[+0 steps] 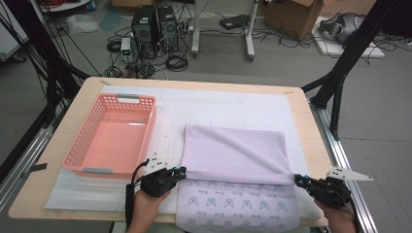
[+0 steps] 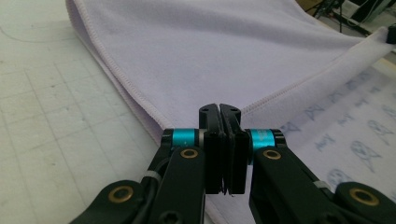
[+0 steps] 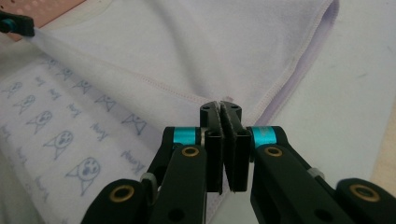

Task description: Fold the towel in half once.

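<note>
The lilac towel (image 1: 233,150) lies on the white mat (image 1: 228,104) that covers the wooden table (image 1: 56,145), just to the right of the pink basket (image 1: 114,133) and apart from it. The towel's far part is folded back on itself, so a plain lilac layer runs from a fold farthest from the person down to a hemmed edge, and below that edge a strip printed with small blue cat faces (image 1: 238,204) stretches towards the near table edge. The left gripper (image 1: 180,171) sits right of the basket's near right corner, at the left end of the hemmed edge; in the left gripper view its jaws stand pressed together with the stitched corner of the towel (image 2: 224,60) pinched between the tips (image 2: 219,108). The right gripper (image 1: 297,180) is well to the right of the basket, at the other end of the same edge; in the right gripper view its jaws are likewise closed tight, and the towel's hemmed corner (image 3: 224,51) is caught between the tips (image 3: 221,106). Between the two grippers the held edge is lifted into a taut, slightly rolled ridge over the printed strip. The basket is empty, its long side running away from the person and a grey handle on each short end. Beyond the table, past the basket's far end, two black computer towers (image 1: 155,26) stand on the floor among loose cables.
</note>
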